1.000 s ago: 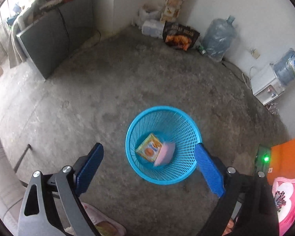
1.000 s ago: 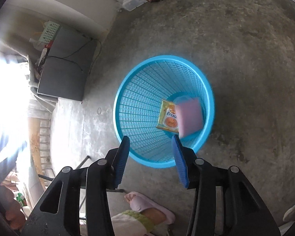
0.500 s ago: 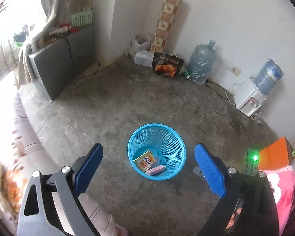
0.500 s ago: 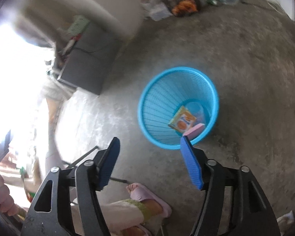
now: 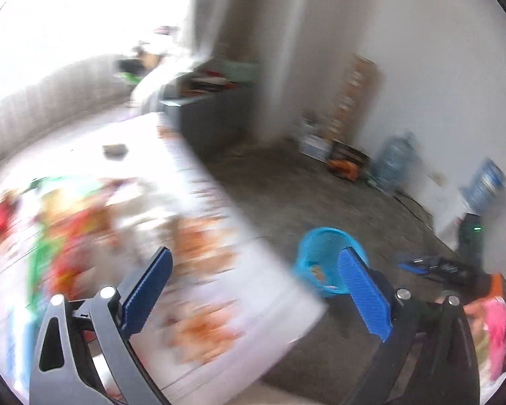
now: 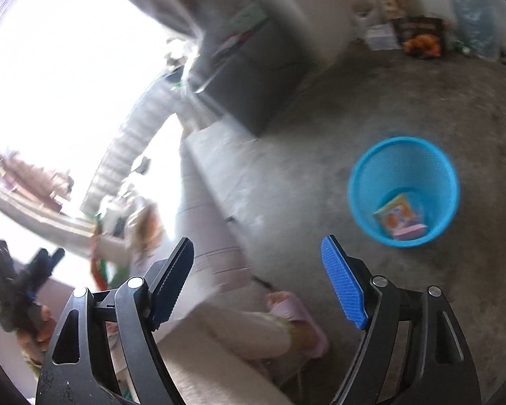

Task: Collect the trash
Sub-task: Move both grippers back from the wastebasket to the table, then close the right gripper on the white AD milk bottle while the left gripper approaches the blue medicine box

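left gripper (image 5: 253, 290): spread, empty | right gripper (image 6: 258, 280): spread, empty | blue basket (image 6: 403, 155): ahead-right, wrapper (image 6: 396, 217) and pink item (image 6: 411, 233) already binned | blurred litter on table (image 5: 219, 303): judged left to collect

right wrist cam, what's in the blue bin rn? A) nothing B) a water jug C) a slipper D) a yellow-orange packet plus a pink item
D: the right wrist view looks down into the bin, where a yellow-orange packet lies on the bottom with a pink item beside it.
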